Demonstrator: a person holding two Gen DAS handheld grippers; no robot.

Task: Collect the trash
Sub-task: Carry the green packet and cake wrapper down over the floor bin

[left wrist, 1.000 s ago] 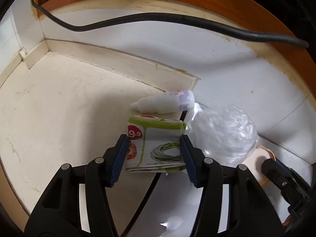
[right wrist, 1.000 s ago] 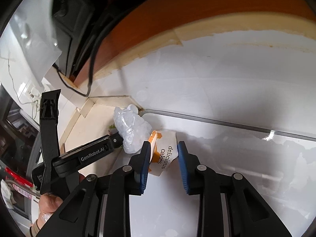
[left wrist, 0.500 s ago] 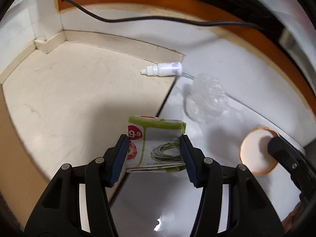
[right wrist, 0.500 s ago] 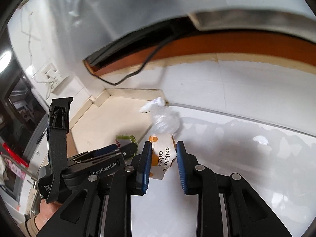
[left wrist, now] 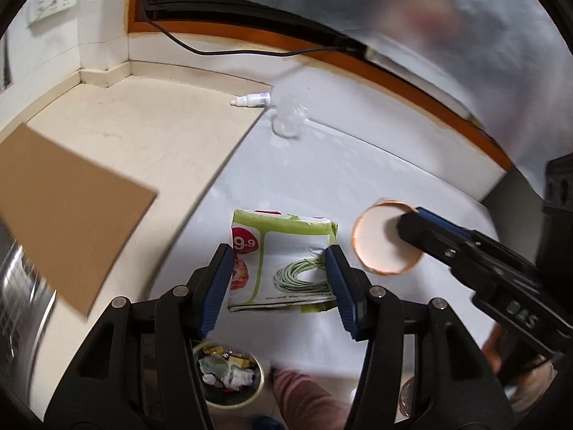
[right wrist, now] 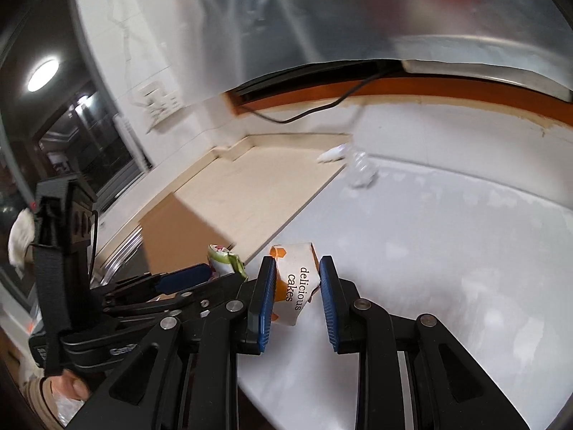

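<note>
Left wrist view: the left hand-held gripper (left wrist: 279, 272) clamps a folded green-and-white leaflet (left wrist: 283, 261) between its blue pads, held above the white tabletop (left wrist: 358, 165). To its right, the right hand-held gripper (right wrist: 297, 286) is closed on a squashed paper cake cup (right wrist: 295, 279) printed "delicious cakes"; its round orange-rimmed underside (left wrist: 379, 243) faces the left camera. Far ahead of both, a small white dropper bottle (left wrist: 252, 99) lies on its side on the cream surface (left wrist: 150, 132), with a crumpled clear plastic wrapper (left wrist: 288, 123) just beside it. Below the left hand-held gripper, a bin (left wrist: 229, 376) holds mixed scraps. A brown cardboard sheet (left wrist: 64, 215) lies to the left.
</note>
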